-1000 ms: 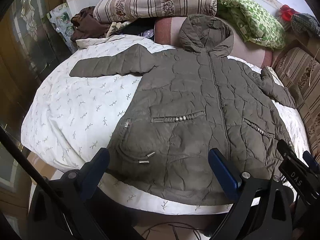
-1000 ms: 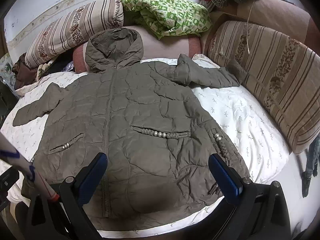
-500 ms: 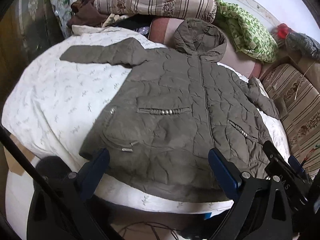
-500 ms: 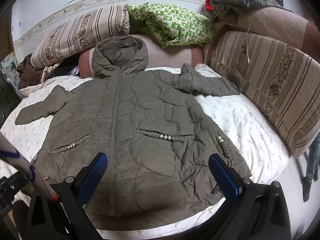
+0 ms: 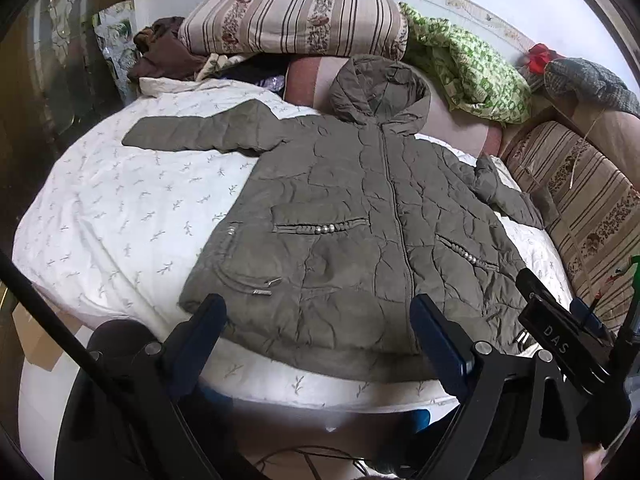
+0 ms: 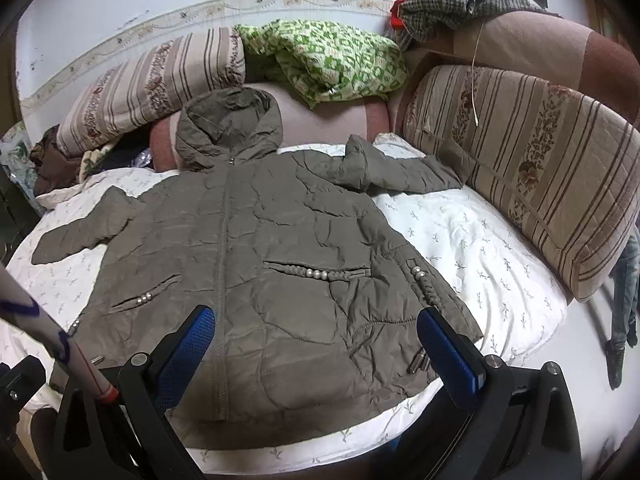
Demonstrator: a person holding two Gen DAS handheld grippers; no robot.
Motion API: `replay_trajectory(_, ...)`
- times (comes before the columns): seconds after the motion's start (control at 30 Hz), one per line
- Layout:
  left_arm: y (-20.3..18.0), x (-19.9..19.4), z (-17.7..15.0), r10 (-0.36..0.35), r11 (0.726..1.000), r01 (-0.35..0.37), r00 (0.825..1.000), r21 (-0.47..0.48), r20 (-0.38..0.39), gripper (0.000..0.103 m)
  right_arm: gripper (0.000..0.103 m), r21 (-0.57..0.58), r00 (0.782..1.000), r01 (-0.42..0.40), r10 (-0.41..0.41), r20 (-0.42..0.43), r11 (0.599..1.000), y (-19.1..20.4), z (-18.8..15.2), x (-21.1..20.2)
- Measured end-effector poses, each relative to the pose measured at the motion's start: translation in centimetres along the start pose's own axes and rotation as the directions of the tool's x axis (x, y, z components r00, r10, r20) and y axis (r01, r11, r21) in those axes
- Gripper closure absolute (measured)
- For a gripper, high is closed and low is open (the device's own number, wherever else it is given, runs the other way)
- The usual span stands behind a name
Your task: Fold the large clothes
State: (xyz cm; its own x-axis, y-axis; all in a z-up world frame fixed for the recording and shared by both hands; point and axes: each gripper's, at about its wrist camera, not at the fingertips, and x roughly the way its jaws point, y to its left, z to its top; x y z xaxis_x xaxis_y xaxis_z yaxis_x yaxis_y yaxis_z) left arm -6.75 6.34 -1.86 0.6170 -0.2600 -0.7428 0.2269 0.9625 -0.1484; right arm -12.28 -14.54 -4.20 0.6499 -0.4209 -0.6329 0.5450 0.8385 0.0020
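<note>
Olive-brown and quilted, the hooded puffer jacket (image 5: 360, 220) lies front-up and zipped on the white leaf-print quilt (image 5: 120, 208) of the bed, its hood (image 6: 228, 128) propped against a pink bolster (image 6: 332, 120) at the head end. One sleeve (image 5: 200, 132) stretches flat across the open quilt; the other sleeve (image 6: 392, 168) is bunched and bent back near the shoulder, its cuff running up to a striped cushion (image 6: 532, 160) that walls in that side of the bed. Bead-trimmed pockets (image 6: 320, 274) sit either side of the zip.

Clutter crowds the head of the bed: a striped pillow (image 5: 292, 24), a green-and-white patterned blanket (image 6: 328, 60), a brown garment (image 5: 164, 52) and, on top of the cushions, a checked woollen thing (image 6: 452, 0) with something red beside it (too crumpled to name).

Both claws hover just short of the hem, clear of the fabric. The left gripper (image 5: 320, 332) has nothing between its blue pads, and its jaws are closing slightly though they stand wide. The right gripper (image 6: 316, 344) is spread wide and empty too.

A dark strap or rod crosses the left view's near corner, and a pale pole with blue marks (image 6: 52, 332) cuts across the right view. The jacket's hem is partly hidden behind the gripper frames, and dark items behind the pink bolster are hard to make out.
</note>
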Motion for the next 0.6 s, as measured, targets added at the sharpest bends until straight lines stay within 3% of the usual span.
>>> replay_trajectory(0.13,0.2,-2.2,-1.1,0.002,1.000,-0.003,1.000,0.028,0.009,0.010,0.000,-0.009,1.000,-0.008,0.008,0.027,1.000,0.2,-0.8,-1.9)
replay_trajectory(0.27,1.3,-3.6,-1.4,-0.027,1.000,0.027,0.999,-0.008,0.047,0.010,0.000,-0.028,0.999,-0.014,0.015,0.041,1.000,0.5,-1.1,-3.1)
replay_trajectory(0.47,2.1,-2.6,0.5,0.085,0.996,-0.084,0.994,-0.020,0.062,0.010,0.000,-0.034,1.000,-0.005,0.006,0.027,0.999,0.9,-0.2,-1.6)
replay_trajectory(0.6,2.0,-0.7,2.0,0.133,0.990,-0.134,0.990,0.033,0.050,0.010,0.000,-0.062,1.000,0.000,-0.001,-0.016,0.998,1.3,0.2,1.0)
